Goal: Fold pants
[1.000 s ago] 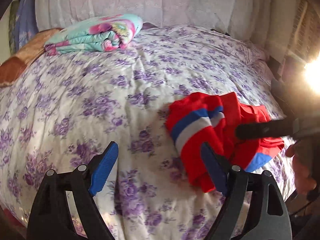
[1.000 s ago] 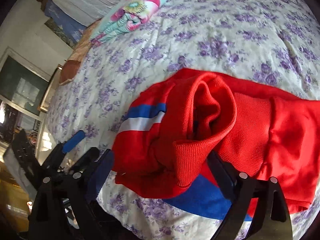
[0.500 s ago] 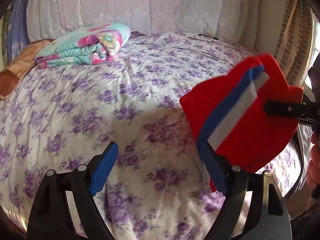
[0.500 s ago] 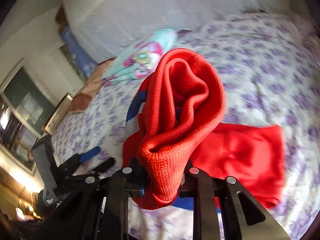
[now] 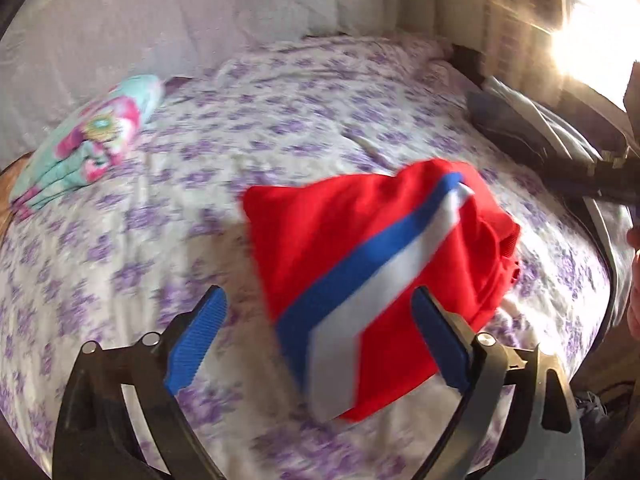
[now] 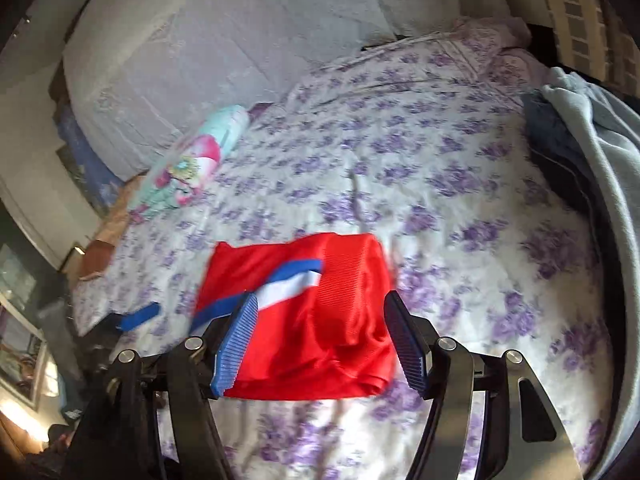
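Observation:
The red pants (image 5: pixel 360 264) with a blue and white stripe lie as a folded bundle on the floral bedsheet (image 5: pixel 200 208), blurred by motion. My left gripper (image 5: pixel 318 306) hovers just in front of them, its jaws opening wide with nothing pressed between the pads. In the right wrist view the pants (image 6: pixel 320 320) show between the fingers of my right gripper (image 6: pixel 320 316). Its jaws are opening and the pads stand clear of the cloth. One of the left gripper's blue pads (image 6: pixel 138 316) shows to the left of the bundle.
A folded teal and pink floral blanket (image 5: pixel 92 140) lies at the far left by the white-covered headboard (image 5: pixel 200 20). Dark and grey clothes (image 6: pixel 580 152) are piled along the bed's right edge. A hand (image 5: pixel 634 300) shows at the right border.
The right gripper was shut on a bunch of the pants and held them up; its jaws have since parted and the pants are down on the bed. The left gripper swung right and opened wider.

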Demonstrator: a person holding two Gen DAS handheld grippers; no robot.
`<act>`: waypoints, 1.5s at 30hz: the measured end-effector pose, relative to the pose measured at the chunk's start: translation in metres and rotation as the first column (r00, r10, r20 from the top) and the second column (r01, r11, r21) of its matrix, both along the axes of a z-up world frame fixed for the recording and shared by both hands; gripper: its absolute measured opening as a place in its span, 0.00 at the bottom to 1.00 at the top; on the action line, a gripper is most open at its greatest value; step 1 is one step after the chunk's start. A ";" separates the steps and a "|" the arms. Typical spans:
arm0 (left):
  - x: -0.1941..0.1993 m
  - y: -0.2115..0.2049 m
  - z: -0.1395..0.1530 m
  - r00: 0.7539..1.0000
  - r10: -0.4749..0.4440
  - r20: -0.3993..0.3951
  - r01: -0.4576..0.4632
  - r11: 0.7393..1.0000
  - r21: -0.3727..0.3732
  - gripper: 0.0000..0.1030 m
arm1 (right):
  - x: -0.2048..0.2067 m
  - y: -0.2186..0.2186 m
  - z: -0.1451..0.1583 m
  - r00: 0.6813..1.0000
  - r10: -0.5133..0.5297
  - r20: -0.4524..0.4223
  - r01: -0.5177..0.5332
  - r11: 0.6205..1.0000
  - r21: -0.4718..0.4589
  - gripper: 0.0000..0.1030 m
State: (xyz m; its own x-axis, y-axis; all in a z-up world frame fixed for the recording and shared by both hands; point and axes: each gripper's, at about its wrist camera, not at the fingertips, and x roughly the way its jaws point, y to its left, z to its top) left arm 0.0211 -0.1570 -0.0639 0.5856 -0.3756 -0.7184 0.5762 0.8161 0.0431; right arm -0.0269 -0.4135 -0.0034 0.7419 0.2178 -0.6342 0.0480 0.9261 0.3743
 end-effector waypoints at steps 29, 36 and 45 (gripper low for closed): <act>0.029 0.018 -0.010 0.990 -0.025 -0.142 0.008 0.993 -0.121 0.96 | 0.048 0.029 -0.037 0.988 0.126 -0.084 -0.140 0.972 -0.188 0.49; 0.122 -0.013 -0.020 0.958 0.036 -0.285 -0.077 0.988 -0.135 0.96 | 0.043 0.012 -0.070 0.974 0.108 -0.199 -0.145 0.972 -0.186 0.64; 0.134 0.009 -0.011 0.941 0.102 -0.323 -0.151 0.980 -0.129 0.95 | 0.019 -0.032 -0.053 0.991 0.100 -0.092 -0.095 0.994 0.058 0.86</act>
State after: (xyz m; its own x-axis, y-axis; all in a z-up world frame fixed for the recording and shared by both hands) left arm 0.1548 -0.1482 -0.0750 0.3896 -0.4302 -0.8143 0.4322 0.8662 -0.2508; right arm -0.0080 -0.4451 -0.0560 0.6524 0.3217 -0.6862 -0.0035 0.9067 0.4218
